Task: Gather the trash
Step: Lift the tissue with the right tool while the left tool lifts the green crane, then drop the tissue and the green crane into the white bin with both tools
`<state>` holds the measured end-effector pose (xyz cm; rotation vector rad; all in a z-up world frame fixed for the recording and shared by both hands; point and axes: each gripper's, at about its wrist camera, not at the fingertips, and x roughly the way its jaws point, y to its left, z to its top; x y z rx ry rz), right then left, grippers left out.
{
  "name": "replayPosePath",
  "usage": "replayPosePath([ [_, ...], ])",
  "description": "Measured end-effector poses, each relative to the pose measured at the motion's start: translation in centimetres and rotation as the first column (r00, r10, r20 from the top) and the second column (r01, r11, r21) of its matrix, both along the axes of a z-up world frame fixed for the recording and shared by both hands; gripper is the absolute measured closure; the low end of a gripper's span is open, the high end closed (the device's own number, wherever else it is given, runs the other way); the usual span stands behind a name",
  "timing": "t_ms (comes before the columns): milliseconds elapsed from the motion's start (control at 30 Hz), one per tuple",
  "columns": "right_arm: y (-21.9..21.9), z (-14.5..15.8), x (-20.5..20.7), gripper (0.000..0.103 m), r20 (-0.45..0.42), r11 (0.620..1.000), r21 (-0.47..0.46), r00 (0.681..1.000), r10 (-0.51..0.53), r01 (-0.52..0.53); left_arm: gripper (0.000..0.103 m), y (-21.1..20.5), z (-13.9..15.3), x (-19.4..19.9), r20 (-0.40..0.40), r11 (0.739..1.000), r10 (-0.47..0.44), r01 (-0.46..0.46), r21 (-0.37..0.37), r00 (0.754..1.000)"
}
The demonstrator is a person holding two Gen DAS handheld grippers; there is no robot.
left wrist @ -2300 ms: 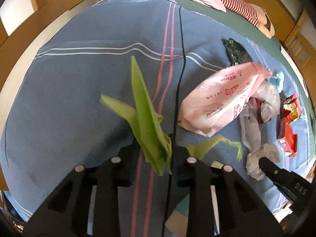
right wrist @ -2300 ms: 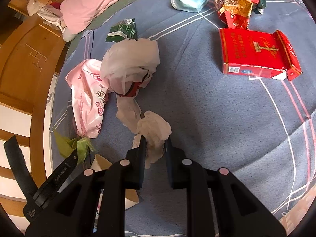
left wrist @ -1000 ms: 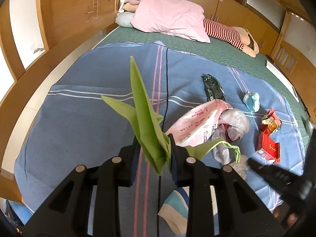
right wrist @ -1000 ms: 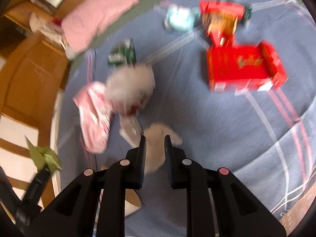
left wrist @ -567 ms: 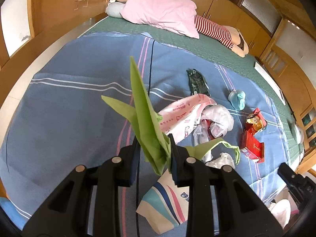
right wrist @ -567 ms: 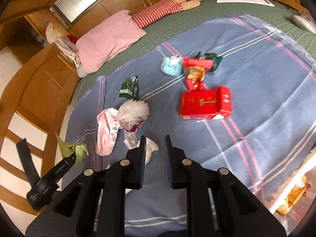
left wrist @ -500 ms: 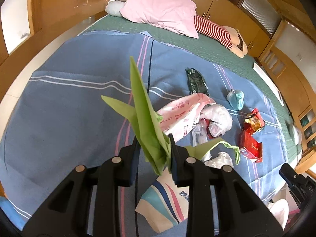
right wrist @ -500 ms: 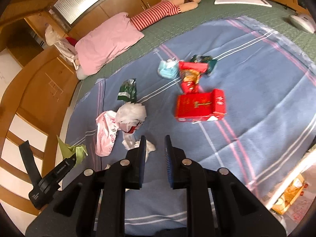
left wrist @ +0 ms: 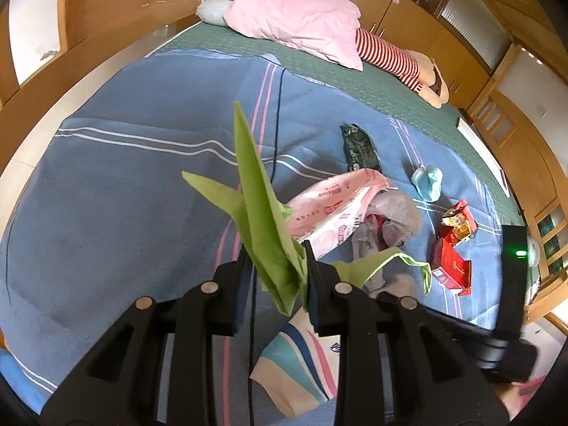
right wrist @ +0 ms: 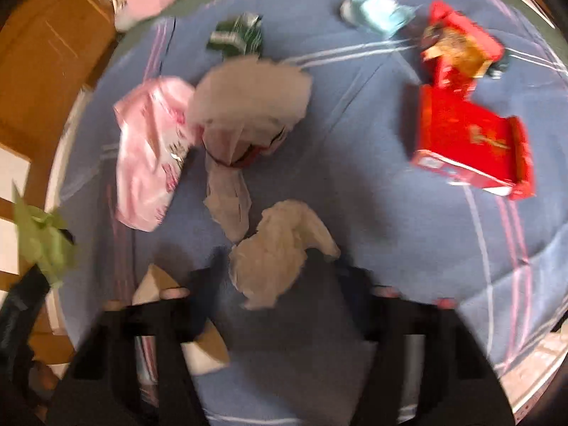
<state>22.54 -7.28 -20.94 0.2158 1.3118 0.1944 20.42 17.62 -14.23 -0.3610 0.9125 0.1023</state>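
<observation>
Left gripper [left wrist: 275, 277] is clamped on green paper [left wrist: 262, 213], held above the blue blanket [left wrist: 124, 177]. Right gripper [right wrist: 277, 280], blurred, is spread wide around a crumpled tissue [right wrist: 280, 248]; only its view shows the whole tissue, beside the pink bag [right wrist: 149, 152].

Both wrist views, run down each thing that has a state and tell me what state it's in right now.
Left gripper: shut on green paper.
Green paper: folded, held above the blanket.
Right gripper: open, around the tissue.
Tissue: crumpled, lying on the blanket.
Pink bag: flattened, lying down.
White bag: crumpled.
Red box: opened out, flat.
Snack wrapper: torn open.
</observation>
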Motion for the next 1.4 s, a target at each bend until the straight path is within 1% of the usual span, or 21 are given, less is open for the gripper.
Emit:
replayPosePath([
  [67, -0.2, 0.2, -0.3, 0.08, 0.023, 1.0, 0.028, 1.0, -0.009, 0.008, 0.075, -0.2, 0.1, 0.1, 0.008, 1.0, -0.016, 0.016, -0.015, 1.0],
  [267, -5.9, 6.1, -4.4, 0.08, 0.158, 0.994, 0.091, 0.985, -0.069, 0.055, 0.075, -1.9, 0.8, 0.0, 0.052, 0.989, -0.119, 0.123, -0.078, 0.992],
  [433, -14.5, 11.3, -10.5, 0.08, 0.22, 0.993, -0.026, 0.969, -0.107, 0.116, 0.075, -5.4, 1.4, -0.3, 0.082, 0.963, -0.259, 0.264, -0.06, 0.963],
  [533, -20.9, 12.2, -15.5, 0.08, 0.181, 0.962, -0.164, 0.965, -0.19, 0.22, 0.075, -7.7, 1.8, -0.6, 0.105, 0.94, -0.32, 0.33, -0.091, 0.941],
  [600, -24.0, 11.2, -18.0, 0.078, 0.106, 0.942, -0.22, 0.966, -0.235, 0.253, 0.075, -9.6, 2.0, -0.6, 0.127, 0.913, -0.364, 0.38, -0.15, 0.923],
  [700, -27.0, 8.6, -20.7, 0.063, -0.052, 0.928, -0.254, 0.954, -0.294, 0.272, 0.075, -12.8, 2.0, -0.8, 0.145, 0.869, -0.435, 0.456, -0.19, 0.889],
  [767, -28.6, 8.3, -22.1, 0.049, -0.068, 0.92, -0.229, 0.937, -0.342, 0.319, 0.075, -15.5, 1.9, -1.2, 0.154, 0.831, -0.493, 0.516, -0.21, 0.856],
  [833, -30.6, 9.8, -22.9, 0.035, 0.006, 0.893, -0.147, 0.903, -0.43, 0.426, 0.075, -18.6, 1.8, -2.1, 0.19, 0.76, -0.566, 0.597, -0.256, 0.802],
  [867, -31.6, 10.9, -23.4, 0.033, 0.063, 0.864, -0.101, 0.87, -0.489, 0.493, 0.075, -19.7, 1.8, -2.7, 0.206, 0.728, -0.592, 0.627, -0.276, 0.779],
  [933, -32.9, 13.0, -23.9, 0.032, 0.157, 0.819, -0.044, 0.814, -0.559, 0.572, 0.075, -22.9, 1.6, -4.7, 0.237, 0.634, -0.67, 0.708, -0.311, 0.704],
  [967, -33.1, 13.5, -23.9, 0.032, 0.182, 0.81, -0.025, 0.8, -0.573, 0.586, 0.075, -24.2, 1.6, -5.6, 0.251, 0.588, -0.704, 0.743, -0.32, 0.665],
  [1000, -33.5, 14.1, -24.1, 0.032, 0.209, 0.798, 0.006, 0.78, -0.59, 0.602, 0.075, -26.5, 1.6, -7.1, 0.267, 0.51, -0.759, 0.797, -0.324, 0.594],
  [1033, -33.9, 14.6, -24.5, 0.032, 0.232, 0.783, 0.048, 0.756, -0.612, 0.62, 0.075, -27.9, 1.6, -8.3, 0.27, 0.464, -0.793, 0.829, -0.313, 0.546],
  [1100, -35.0, 14.6, -24.7, 0.032, 0.237, 0.76, 0.099, 0.727, -0.644, 0.642, 0.054, -31.7, 1.5, -11.7, 0.264, 0.31, -0.888, 0.913, -0.264, 0.378],
  [1133, -35.5, 14.7, -24.8, 0.032, 0.233, 0.748, 0.115, 0.715, -0.659, 0.653, 0.026, -32.9, 1.3, -13.0, 0.252, 0.258, -0.913, 0.932, -0.255, 0.322],
  [1167, -36.1, 14.3, -25.0, 0.032, 0.223, 0.728, 0.128, 0.696, -0.683, 0.674, 0.016, -34.1, 1.0, -14.2, 0.236, 0.216, -0.933, 0.947, -0.239, 0.273],
  [1200, -36.4, 14.2, -25.1, 0.032, 0.214, 0.718, 0.132, 0.687, -0.694, 0.684, 0.016, -35.4, 0.7, -15.7, 0.208, 0.187, -0.951, 0.962, -0.197, 0.228],
  [1267, -37.1, 13.7, -25.5, 0.032, 0.186, 0.694, 0.144, 0.67, -0.719, 0.705, 0.016, -36.3, 0.3, -16.5, 0.166, 0.184, -0.965, 0.973, -0.138, 0.205],
  [1300, -37.3, 13.7, -25.7, 0.032, 0.169, 0.688, 0.151, 0.667, -0.725, 0.71, 0.016, -36.2, 0.4, -16.4, 0.157, 0.2, -0.964, 0.973, -0.118, 0.217],
  [1367, -37.4, 13.3, -25.6, 0.032, 0.144, 0.688, 0.154, 0.673, -0.726, 0.709, 0.011, -34.6, 0.8, -14.6, 0.184, 0.268, -0.939, 0.952, -0.146, 0.292],
  [1400, -37.1, 13.2, -25.5, 0.032, 0.138, 0.691, 0.151, 0.678, -0.722, 0.707, 0.011, -33.2, 1.2, -13.5, 0.185, 0.338, -0.914, 0.93, -0.146, 0.362],
])
